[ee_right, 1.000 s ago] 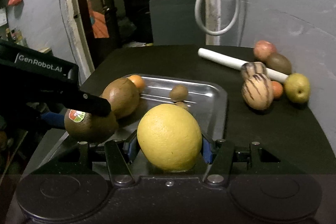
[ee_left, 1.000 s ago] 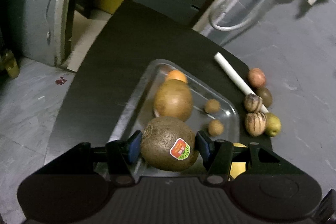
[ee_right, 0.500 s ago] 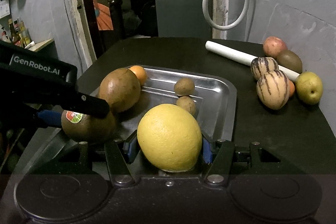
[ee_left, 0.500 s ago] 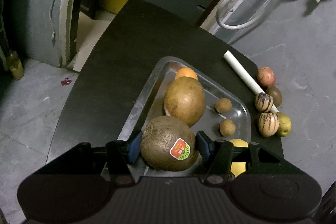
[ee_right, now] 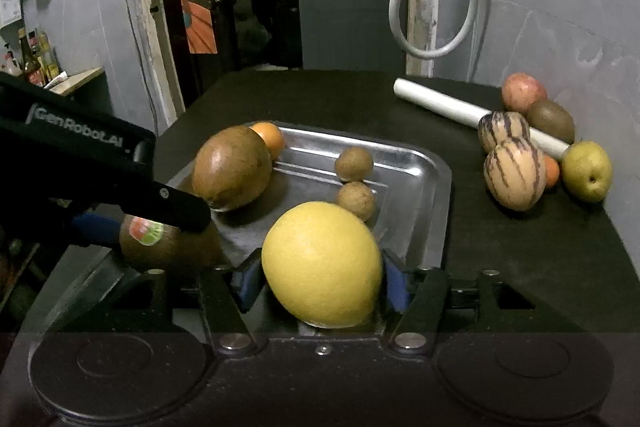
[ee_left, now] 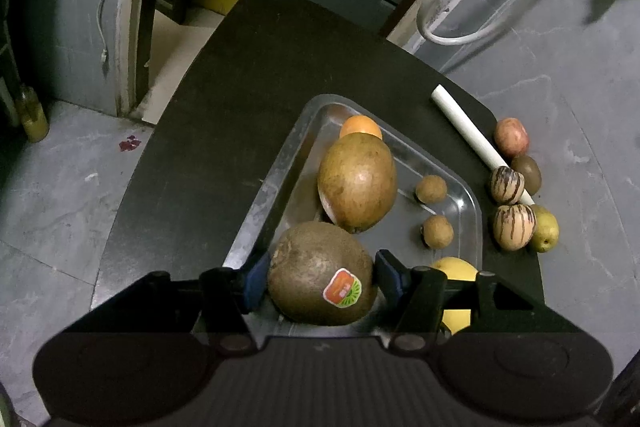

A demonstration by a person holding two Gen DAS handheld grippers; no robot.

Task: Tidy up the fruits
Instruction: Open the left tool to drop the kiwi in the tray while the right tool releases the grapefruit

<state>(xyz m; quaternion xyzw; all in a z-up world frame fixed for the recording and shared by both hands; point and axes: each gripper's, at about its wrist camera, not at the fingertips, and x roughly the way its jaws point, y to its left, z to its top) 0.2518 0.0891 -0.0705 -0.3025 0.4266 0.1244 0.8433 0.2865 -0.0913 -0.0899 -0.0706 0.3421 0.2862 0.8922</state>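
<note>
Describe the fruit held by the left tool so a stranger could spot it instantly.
Start at the metal tray on the dark table. At its near end, the left tool grips a large brown fuzzy kiwi. Unlike the smoother brown fruit behind it, it carries an orange-and-green sticker.
</note>
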